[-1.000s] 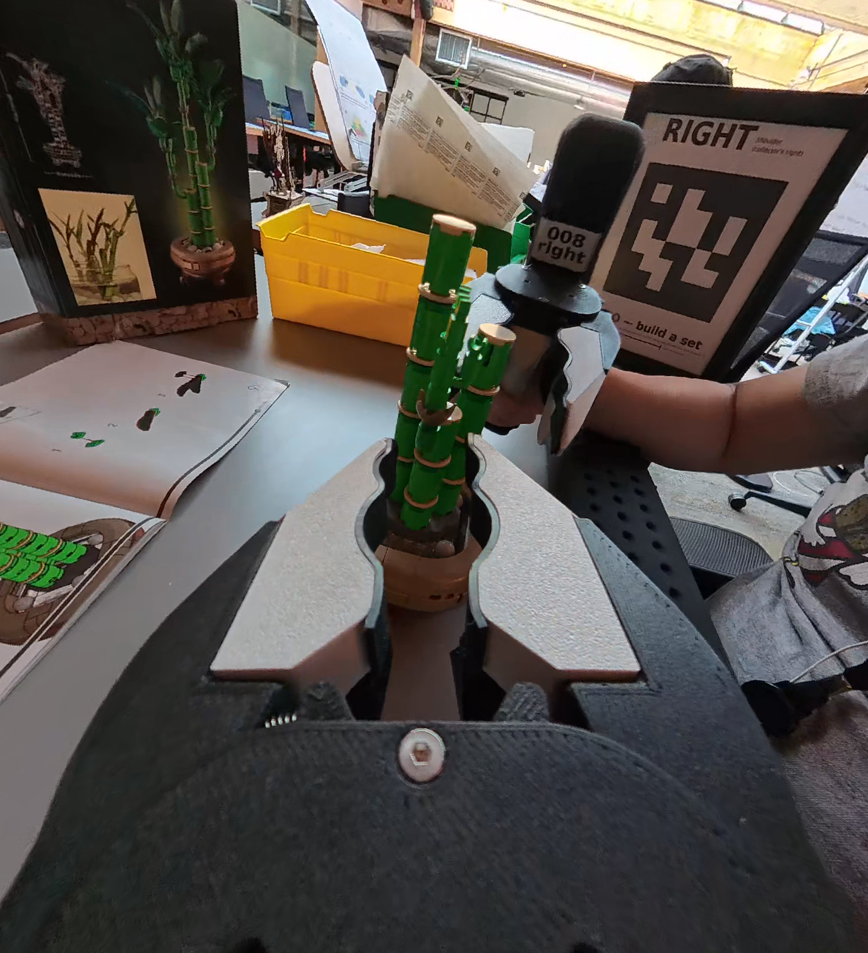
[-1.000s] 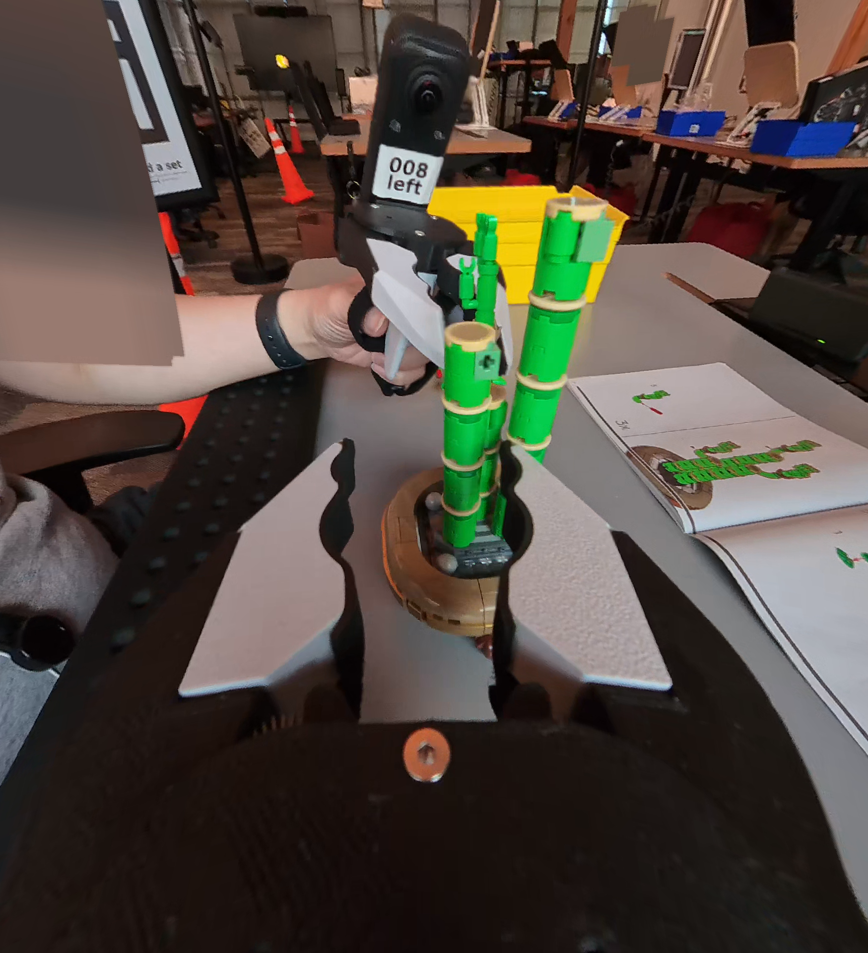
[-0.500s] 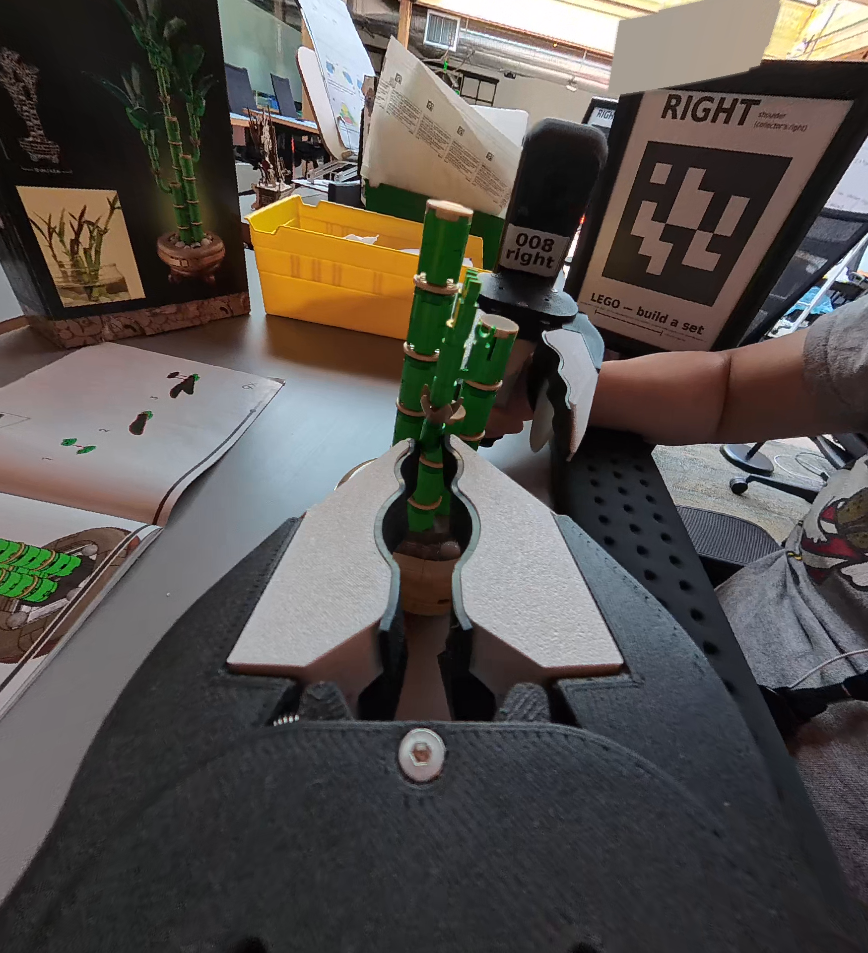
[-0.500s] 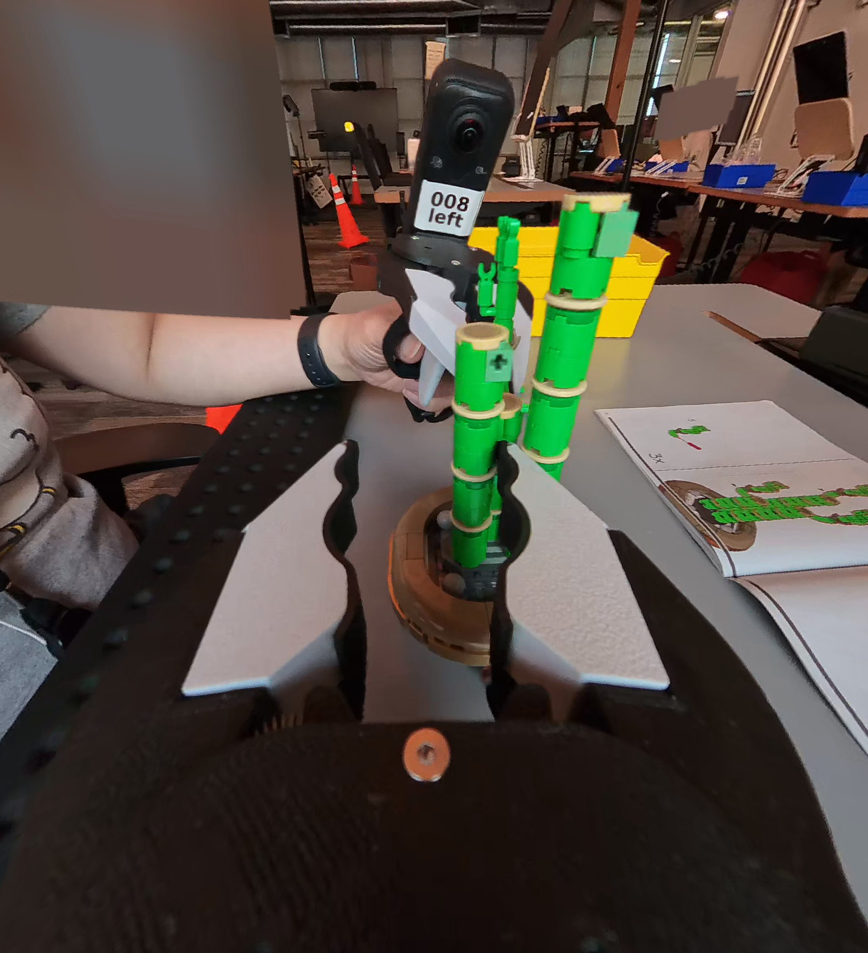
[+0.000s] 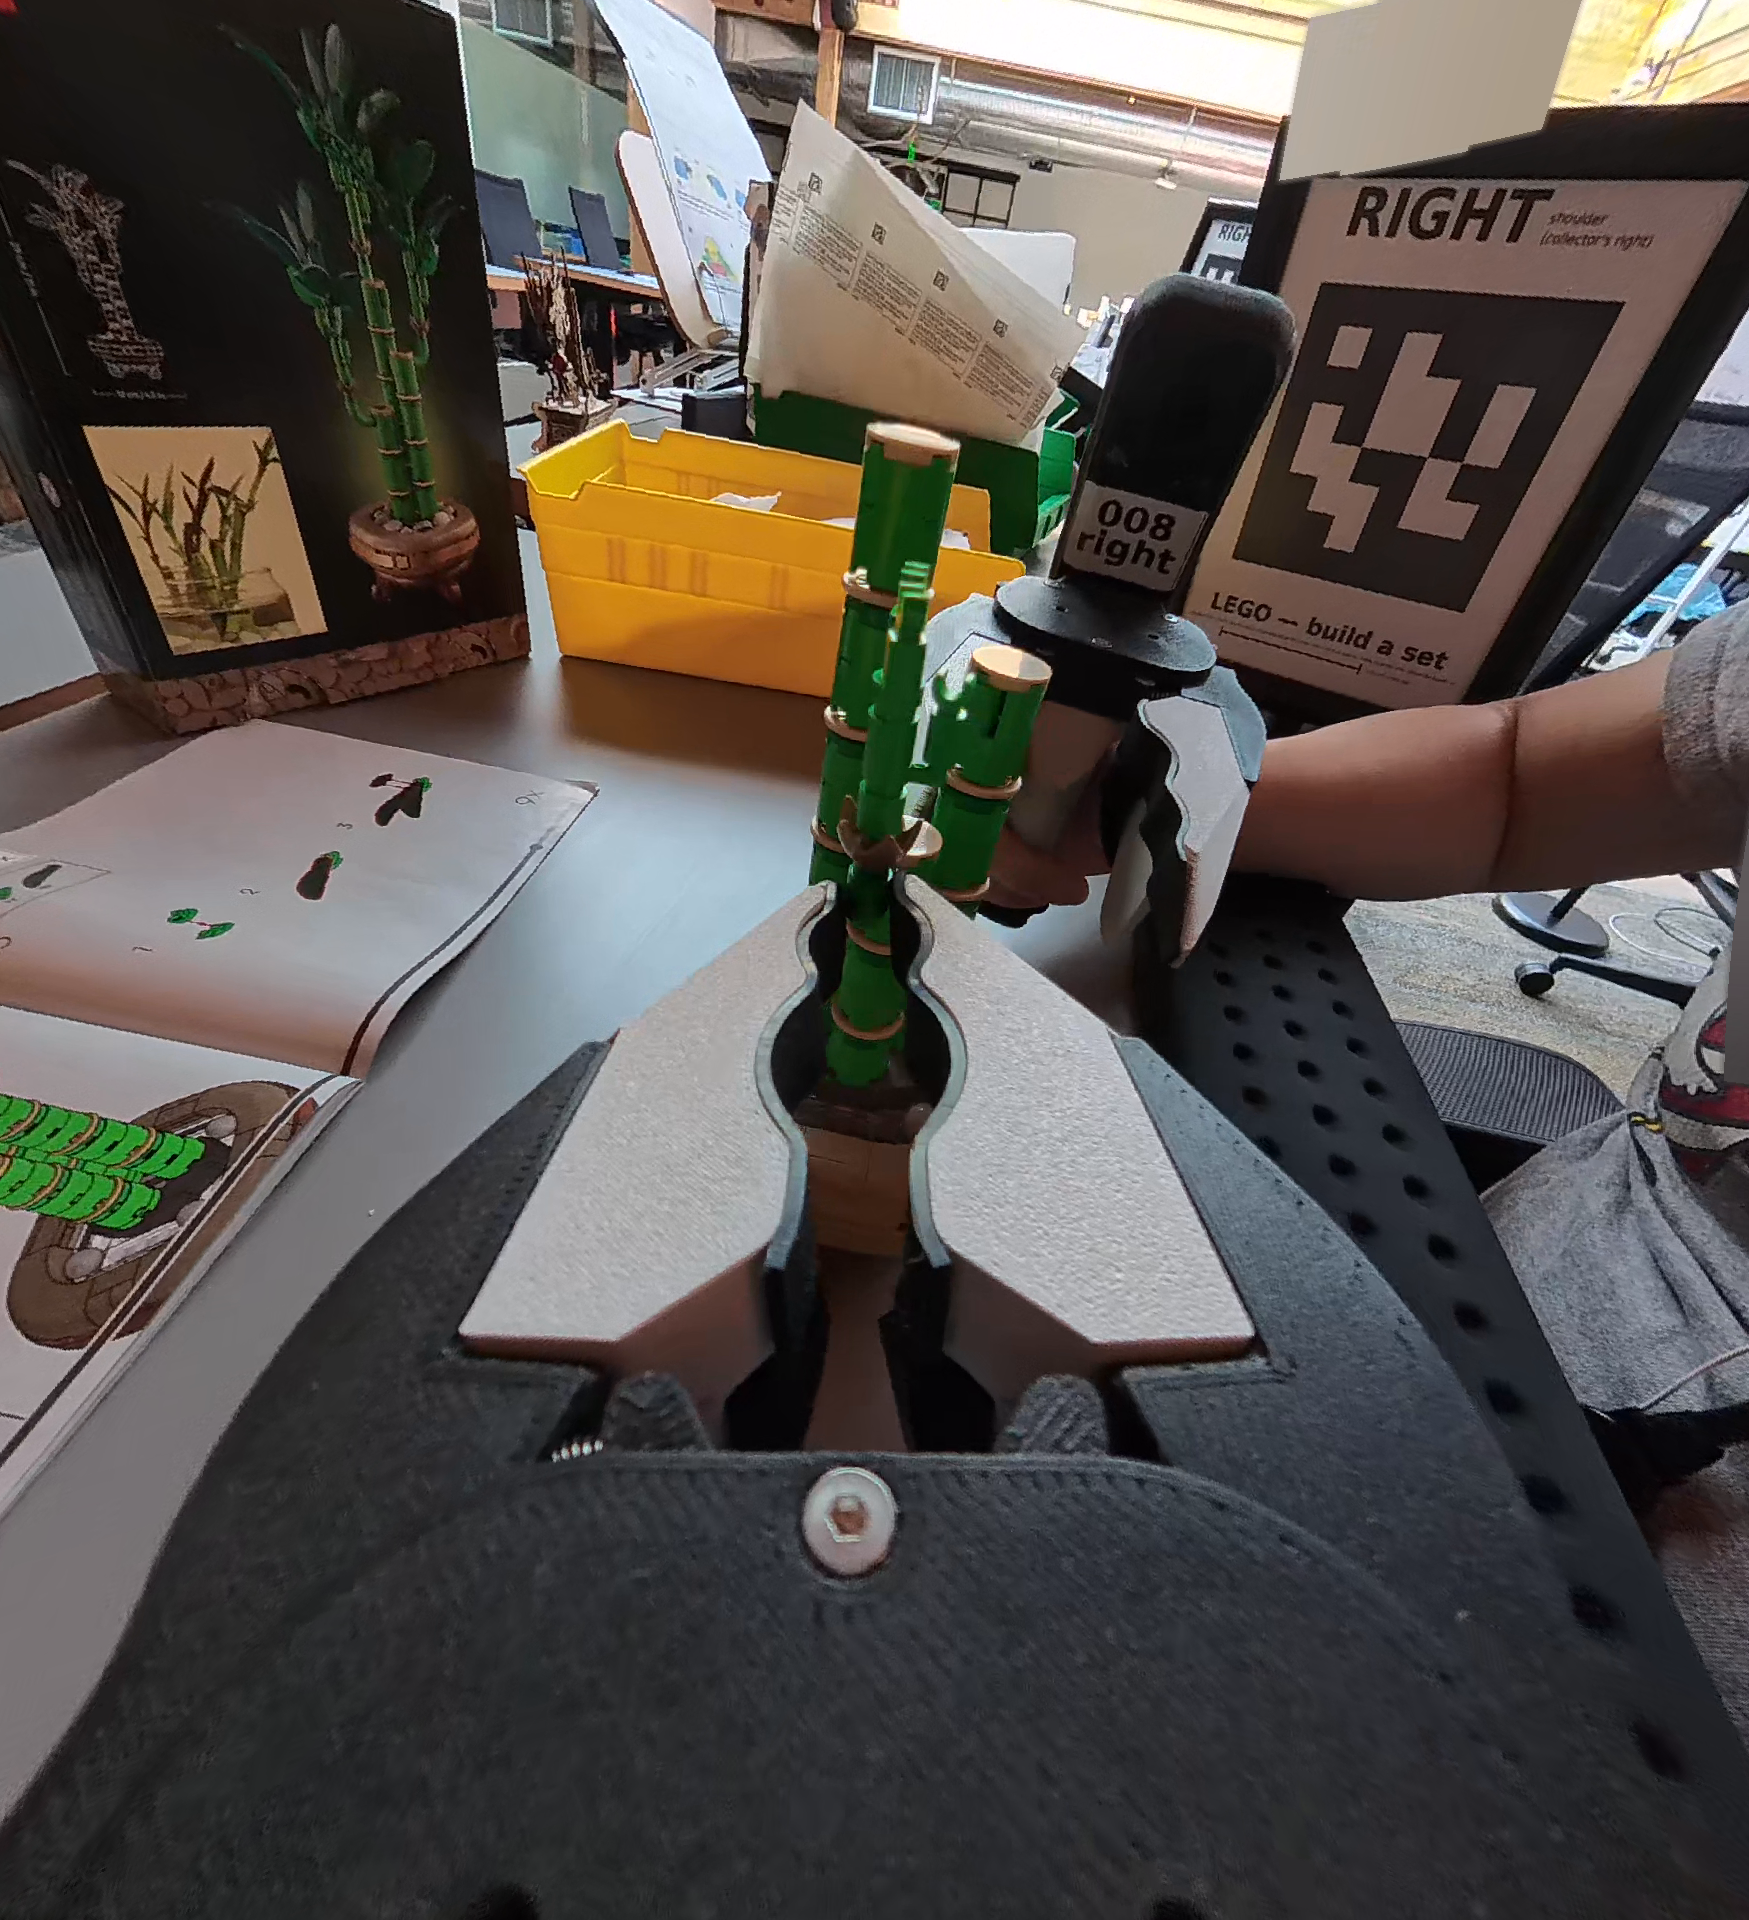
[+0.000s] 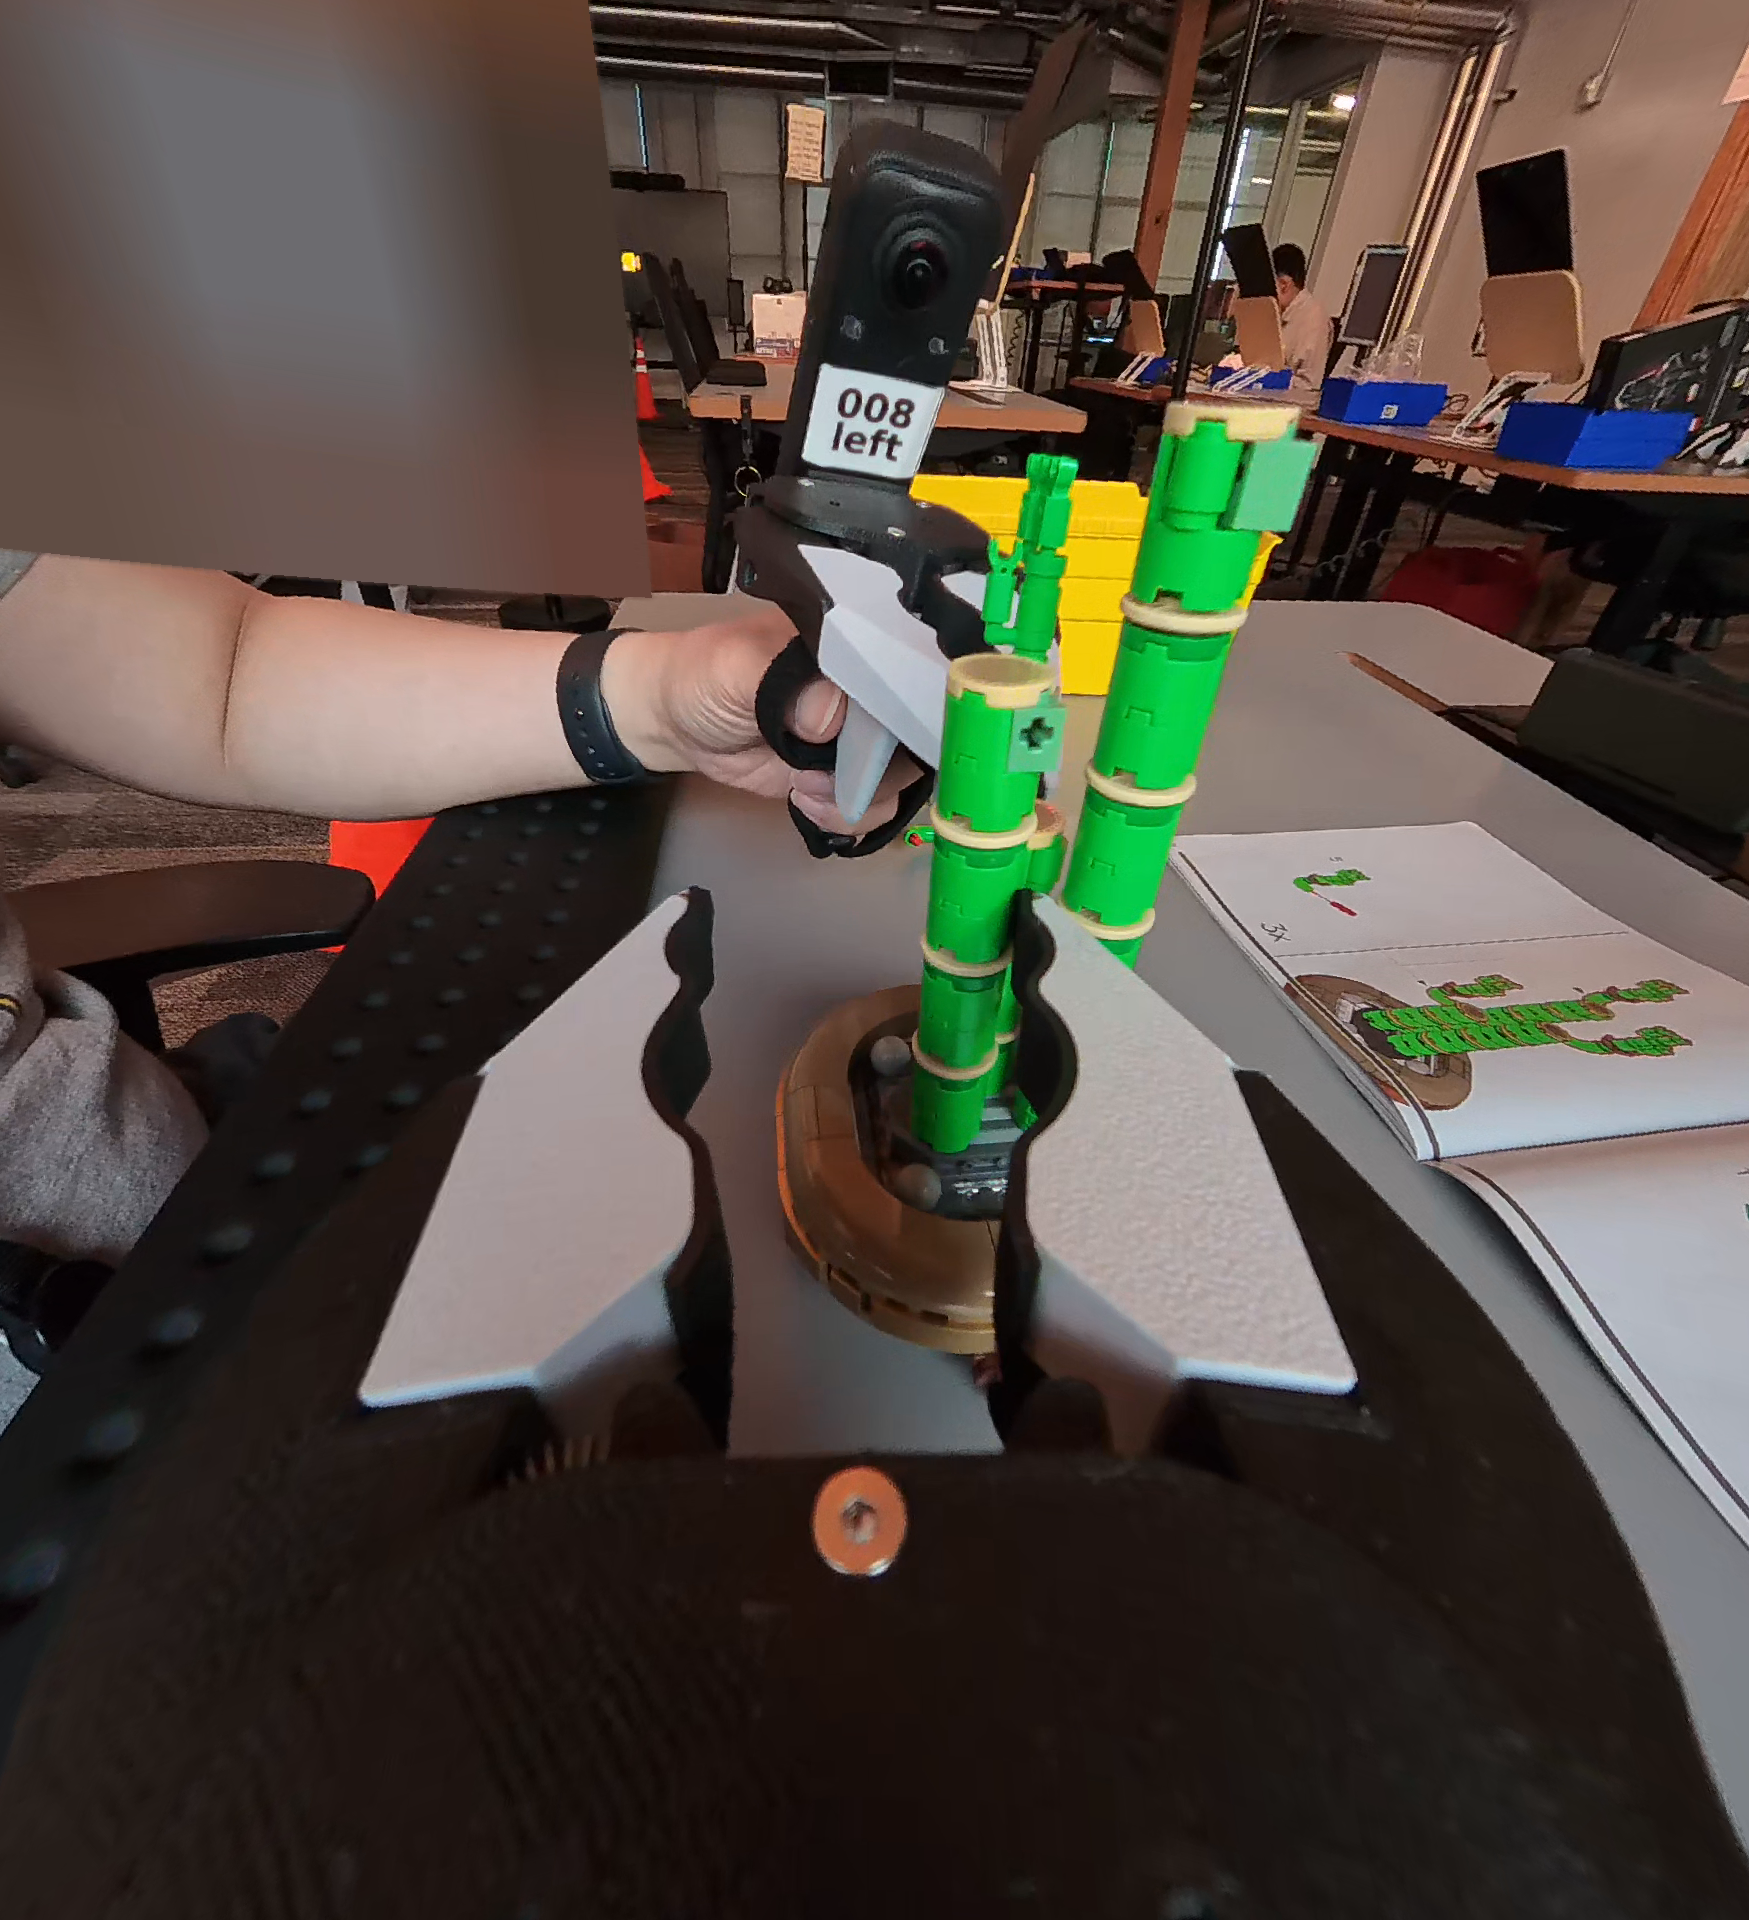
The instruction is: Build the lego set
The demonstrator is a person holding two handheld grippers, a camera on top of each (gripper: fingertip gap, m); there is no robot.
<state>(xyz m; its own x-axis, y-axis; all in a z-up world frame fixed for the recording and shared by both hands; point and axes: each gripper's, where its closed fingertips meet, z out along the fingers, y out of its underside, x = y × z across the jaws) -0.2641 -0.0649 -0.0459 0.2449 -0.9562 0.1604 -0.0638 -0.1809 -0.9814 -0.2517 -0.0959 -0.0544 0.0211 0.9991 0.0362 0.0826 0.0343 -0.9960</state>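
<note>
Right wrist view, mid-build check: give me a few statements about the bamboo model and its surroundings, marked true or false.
1. The right gripper is open. True.
2. The bamboo model has stalks of equal height. False: the tall stalk rises well above the short stalk.
3. The instruction booklet lies open on the table. True.
4. The bin behind the model is red. False: it is yellow.
</note>
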